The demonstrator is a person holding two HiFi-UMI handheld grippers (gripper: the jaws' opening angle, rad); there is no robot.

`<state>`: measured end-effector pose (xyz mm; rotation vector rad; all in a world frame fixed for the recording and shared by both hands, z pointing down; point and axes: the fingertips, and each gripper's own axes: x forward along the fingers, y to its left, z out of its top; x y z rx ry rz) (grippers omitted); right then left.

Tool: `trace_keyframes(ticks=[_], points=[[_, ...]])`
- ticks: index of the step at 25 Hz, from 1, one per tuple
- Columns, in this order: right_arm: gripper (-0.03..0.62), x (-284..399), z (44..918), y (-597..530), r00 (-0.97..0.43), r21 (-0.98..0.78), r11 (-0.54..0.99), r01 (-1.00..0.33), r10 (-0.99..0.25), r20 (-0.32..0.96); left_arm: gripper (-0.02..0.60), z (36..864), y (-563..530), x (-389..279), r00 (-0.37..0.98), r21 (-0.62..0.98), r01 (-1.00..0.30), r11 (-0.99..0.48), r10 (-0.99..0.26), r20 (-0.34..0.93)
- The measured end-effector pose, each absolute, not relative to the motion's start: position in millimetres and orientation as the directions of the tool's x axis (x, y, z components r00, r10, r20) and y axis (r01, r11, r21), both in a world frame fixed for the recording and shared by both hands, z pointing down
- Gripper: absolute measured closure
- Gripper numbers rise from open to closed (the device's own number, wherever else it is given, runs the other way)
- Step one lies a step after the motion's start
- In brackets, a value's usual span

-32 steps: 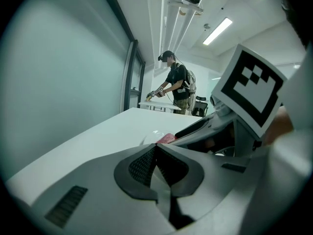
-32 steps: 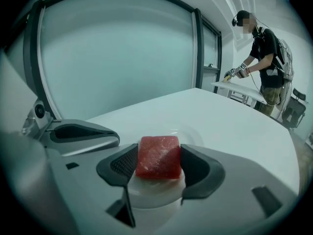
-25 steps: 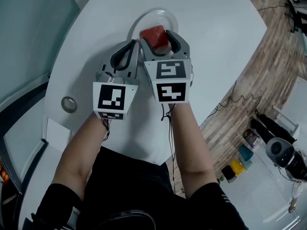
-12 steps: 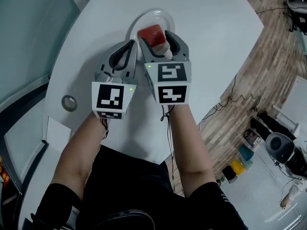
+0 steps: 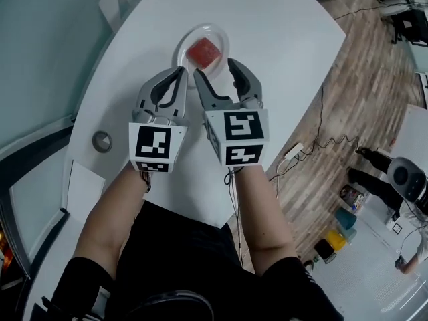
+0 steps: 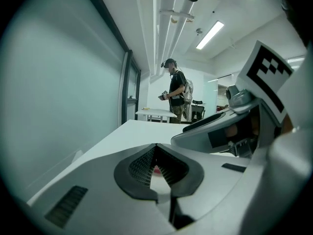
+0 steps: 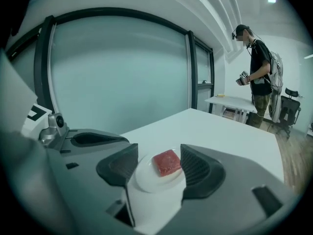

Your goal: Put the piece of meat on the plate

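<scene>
One meat piece (image 5: 203, 51) on plate (image 5: 194, 32), right tool (image 5: 215, 70) jaws apart

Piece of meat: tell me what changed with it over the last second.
The right tongs let go of the piece of meat, which now lies on the plate, and drew back from it with jaws apart. The left tongs stayed shut beside them.

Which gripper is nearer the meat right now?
Right. The right gripper sits open just short of the meat; the left gripper, shut, is farther left.
</scene>
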<state>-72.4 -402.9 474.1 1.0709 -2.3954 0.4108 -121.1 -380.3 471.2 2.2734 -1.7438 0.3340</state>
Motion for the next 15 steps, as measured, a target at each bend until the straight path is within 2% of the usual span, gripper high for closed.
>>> trace_keyframes(ticks=[4,5,6,9,15], points=[[0.320,-66.3,449.7,-382.7,-0.590,-0.072,0.646,-0.760,-0.640,0.492,0.580,447.3,-363.0,-112.3,0.266,0.054,-0.963,-0.262,-0.915,0.302],[0.373,-62.8,443.0,-379.1,-0.586,-0.065,0.640,-0.766,-0.653,0.479,0.580,440.7,-359.0,-109.6,0.269,0.051,-0.963,-0.265,-0.917,0.295],[0.391,-59.2,436.3,-375.5,-0.584,-0.058,0.635,-0.770,-0.665,0.466,0.580,433.8,-355.0,-107.0,0.270,0.049,-0.962,-0.268,-0.919,0.287],[0.406,-52.4,417.4,-362.5,-0.589,-0.057,0.630,-0.774,-0.684,0.429,0.580,412.9,-342.0,-102.6,0.270,0.040,-0.962,-0.269,-0.926,0.263],[0.485,-41.0,373.5,-333.2,-0.582,-0.037,0.610,-0.791,-0.735,0.347,0.580,369.3,-314.6,-92.5,0.280,0.039,-0.960,-0.279,-0.935,0.216]])
